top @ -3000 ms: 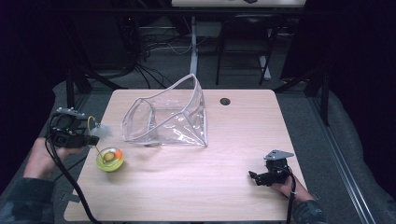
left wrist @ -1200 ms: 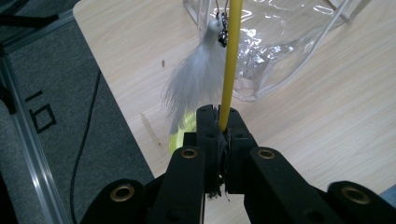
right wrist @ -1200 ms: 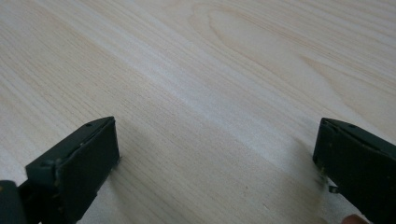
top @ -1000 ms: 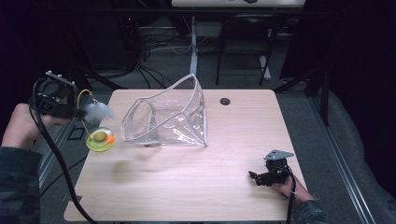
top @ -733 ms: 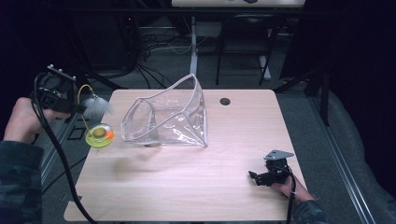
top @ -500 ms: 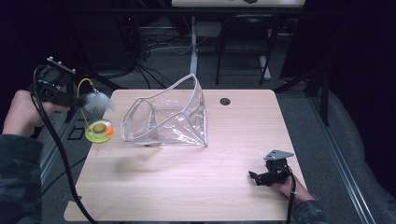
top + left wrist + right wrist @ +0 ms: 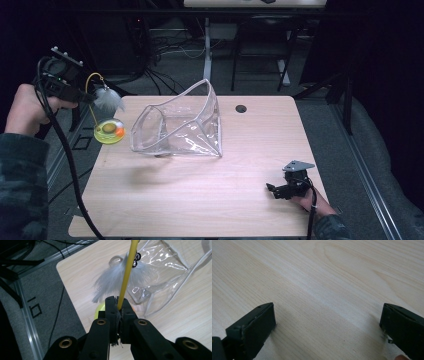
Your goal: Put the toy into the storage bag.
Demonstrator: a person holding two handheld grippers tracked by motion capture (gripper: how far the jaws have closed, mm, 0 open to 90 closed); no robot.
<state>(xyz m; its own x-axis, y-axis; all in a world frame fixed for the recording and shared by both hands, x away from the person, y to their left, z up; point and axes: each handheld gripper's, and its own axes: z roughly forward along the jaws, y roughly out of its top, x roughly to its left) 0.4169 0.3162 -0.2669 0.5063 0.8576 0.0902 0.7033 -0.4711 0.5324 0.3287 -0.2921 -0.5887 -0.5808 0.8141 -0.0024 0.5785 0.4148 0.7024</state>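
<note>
Yellow wand (image 7: 126, 275) clamped between the fingers of the left gripper (image 7: 75, 92), held up in the air off the left edge of the worktop (image 7: 200, 200). Grey feather tuft (image 7: 107, 100) hanging at the curved top of the wand, just right of the gripper. Yellow-green round base (image 7: 110, 131) with an orange spot dangling lower, at the left edge of the worktop, near the open mouth of the clear plastic bag (image 7: 177, 125). Bag lying on its side in the far middle of the worktop, mouth turned to the left. Small dark round hole (image 7: 241, 108) farther right, near the far edge. Right gripper (image 7: 280, 190) resting low at the near right of the worktop, fingers (image 7: 254, 327) wide apart, bare wood between them.
</note>
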